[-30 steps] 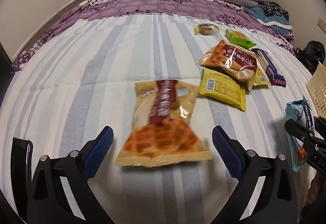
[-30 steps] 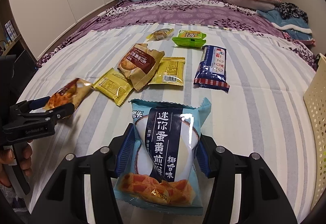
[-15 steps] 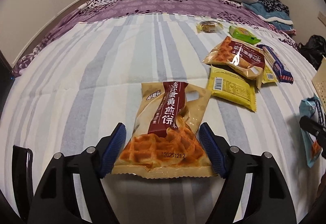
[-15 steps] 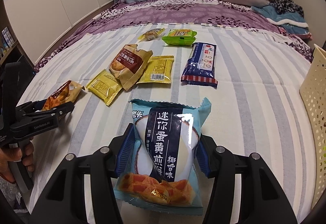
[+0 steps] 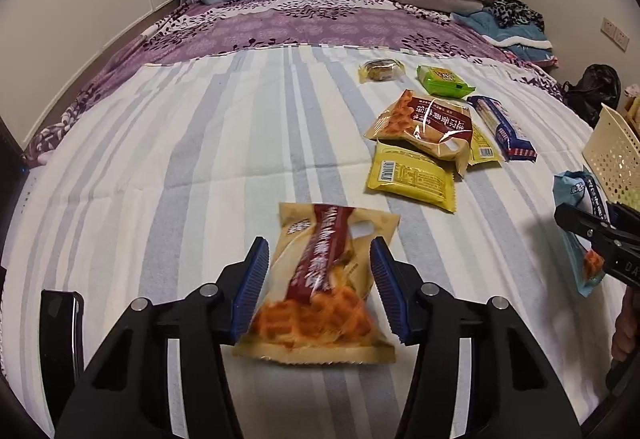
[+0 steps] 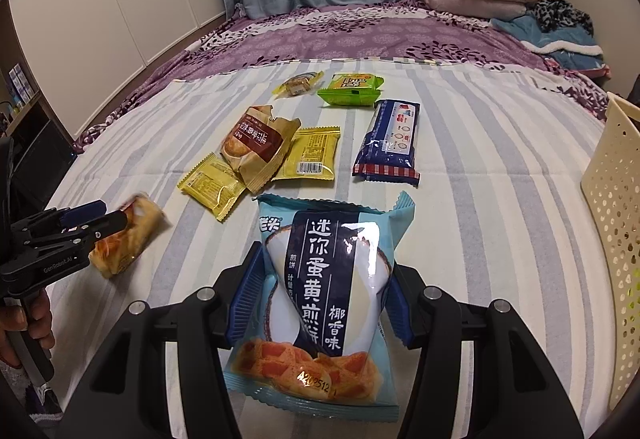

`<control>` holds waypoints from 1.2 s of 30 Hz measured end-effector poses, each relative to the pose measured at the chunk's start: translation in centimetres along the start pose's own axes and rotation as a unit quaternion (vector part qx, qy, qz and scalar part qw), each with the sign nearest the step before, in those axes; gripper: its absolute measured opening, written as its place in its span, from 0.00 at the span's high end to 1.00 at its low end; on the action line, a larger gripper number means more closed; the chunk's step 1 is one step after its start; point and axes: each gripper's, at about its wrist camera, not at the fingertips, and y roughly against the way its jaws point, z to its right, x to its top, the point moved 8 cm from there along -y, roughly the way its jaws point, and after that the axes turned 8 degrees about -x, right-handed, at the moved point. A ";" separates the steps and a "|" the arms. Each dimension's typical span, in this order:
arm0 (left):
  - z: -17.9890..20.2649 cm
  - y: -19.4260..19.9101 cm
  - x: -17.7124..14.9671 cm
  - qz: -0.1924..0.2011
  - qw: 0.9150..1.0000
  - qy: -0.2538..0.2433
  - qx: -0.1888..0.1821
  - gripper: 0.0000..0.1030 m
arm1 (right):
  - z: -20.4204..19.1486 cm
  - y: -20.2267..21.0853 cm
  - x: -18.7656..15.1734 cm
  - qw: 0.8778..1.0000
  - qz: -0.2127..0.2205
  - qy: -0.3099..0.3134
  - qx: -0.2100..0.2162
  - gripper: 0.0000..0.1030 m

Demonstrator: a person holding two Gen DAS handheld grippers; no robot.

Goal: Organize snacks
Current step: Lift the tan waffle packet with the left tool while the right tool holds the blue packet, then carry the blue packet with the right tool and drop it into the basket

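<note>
A tan waffle packet [image 5: 320, 287] with a dark red band sits between the blue pads of my left gripper [image 5: 318, 253]. The jaws are closing and the pads press its sides, pinching it narrow. In the right wrist view the same packet [image 6: 132, 235] hangs blurred just above the striped sheet in the left gripper [image 6: 100, 219]. My right gripper [image 6: 325, 265] is shut on a light blue egg-roll packet [image 6: 324, 291], held upright over the bed. That packet [image 5: 576, 191] and the right gripper [image 5: 600, 229] show at the right edge of the left wrist view.
More snacks lie on the striped sheet [image 6: 480, 199]: a second waffle packet [image 6: 256, 143], two yellow packets [image 6: 212, 187], a dark blue biscuit pack [image 6: 390, 139], a green pack [image 6: 352, 89] and a small wrapped cake [image 6: 298, 85]. A cream perforated basket [image 6: 612, 199] stands at the right.
The left jaws have come in from wide apart onto the waffle packet, which now looks pinched and slightly raised. The right gripper keeps holding the blue packet in the same place.
</note>
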 end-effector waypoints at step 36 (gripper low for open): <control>1.9 -0.4 1.5 0.016 1.000 0.008 -0.004 0.46 | 4.0 2.7 1.8 0.997 0.058 -0.044 -0.016 0.47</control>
